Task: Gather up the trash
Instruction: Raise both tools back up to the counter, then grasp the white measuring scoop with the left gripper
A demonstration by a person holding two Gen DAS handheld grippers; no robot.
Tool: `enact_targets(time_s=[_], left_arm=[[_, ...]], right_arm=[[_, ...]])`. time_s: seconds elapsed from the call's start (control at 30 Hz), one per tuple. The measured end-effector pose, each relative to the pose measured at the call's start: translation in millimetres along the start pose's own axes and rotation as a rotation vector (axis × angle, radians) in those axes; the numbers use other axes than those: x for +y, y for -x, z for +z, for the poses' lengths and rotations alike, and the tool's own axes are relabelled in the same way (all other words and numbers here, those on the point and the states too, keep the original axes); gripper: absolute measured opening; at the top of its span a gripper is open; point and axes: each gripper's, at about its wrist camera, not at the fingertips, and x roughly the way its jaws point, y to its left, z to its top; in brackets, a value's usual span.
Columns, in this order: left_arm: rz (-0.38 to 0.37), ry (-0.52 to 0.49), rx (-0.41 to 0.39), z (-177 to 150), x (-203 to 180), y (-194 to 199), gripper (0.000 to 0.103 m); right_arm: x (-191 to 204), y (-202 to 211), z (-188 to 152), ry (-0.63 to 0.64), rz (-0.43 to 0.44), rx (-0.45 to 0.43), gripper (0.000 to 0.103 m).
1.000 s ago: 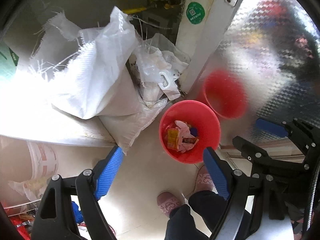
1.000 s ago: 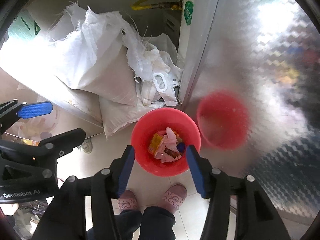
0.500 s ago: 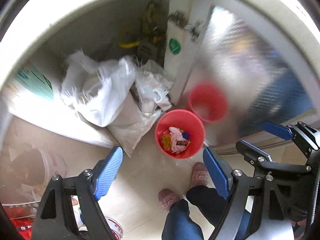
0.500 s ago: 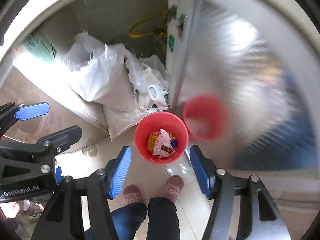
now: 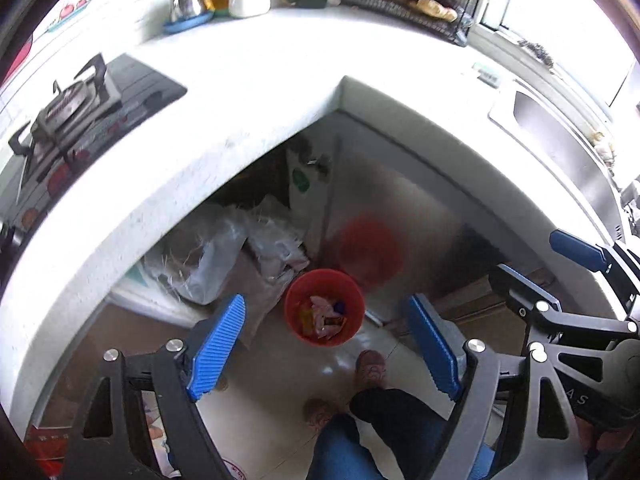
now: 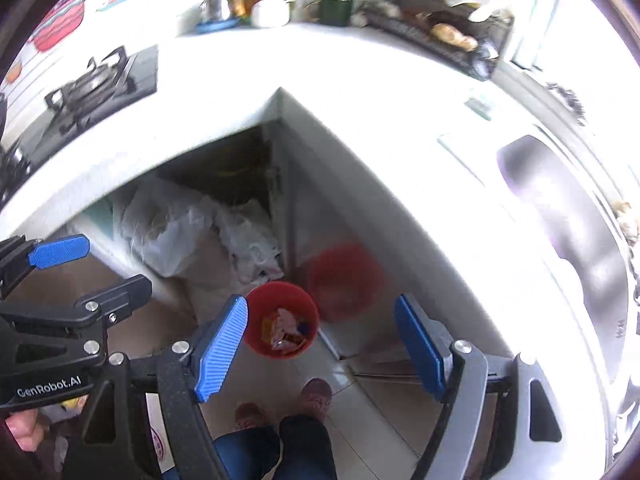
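Observation:
A red bin (image 5: pixel 324 306) (image 6: pixel 281 324) stands on the tiled floor below the counter corner, with wrappers and scraps of trash (image 5: pixel 323 315) (image 6: pixel 286 330) inside. High above it my left gripper (image 5: pixel 326 342) is open with nothing between its blue pads. My right gripper (image 6: pixel 322 344) is also far above the bin, its jaws opening and empty. Each gripper shows at the edge of the other's view: the right gripper (image 5: pixel 556 264), the left gripper (image 6: pixel 80 268).
A white L-shaped counter (image 5: pixel 256 92) wraps the corner, with a gas stove (image 5: pixel 76 108) on the left, a steel sink (image 5: pixel 560 140) on the right and jars at the back. White sacks (image 5: pixel 208 256) lie under the counter beside a shiny cabinet door (image 5: pixel 400 216). The person's slippers (image 5: pixel 370 364) stand by the bin.
Both grippers have risen well above the bin, so the counter top, stove and sink have come into view. The right gripper's jaws have spread wider.

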Motion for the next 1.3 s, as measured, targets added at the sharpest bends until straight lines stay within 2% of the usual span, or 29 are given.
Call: enact_targets(time_s=[0.3,0.5,0.77,0.93,1.3], left_arm=[[-0.043,-0.088,-0.044,56,-40,19,0.082],[-0.068,-0.145,-0.07,111,-67,7,0.082],[-0.095,-0.218,-0.077,193,-113,-30,0.082],[-0.109,-0.255,-0.054,240,-145,-62,0.082],[-0.145,-0.323,0.045,299,-201,-135,0.082]], right_arm=[[-44,27,30,-0.091,-0.077,-0.069,0.074],[-76,19,62,-0.13,-0.112,-0.094,0.075],[-142,-4,109,-0.197,-0.147,-0.104,0.075],[-182,-25,133,-0.237,-0.161,-0.069,0.075],[-241,-71,156,-0.302,-0.18,0.023,0.075]])
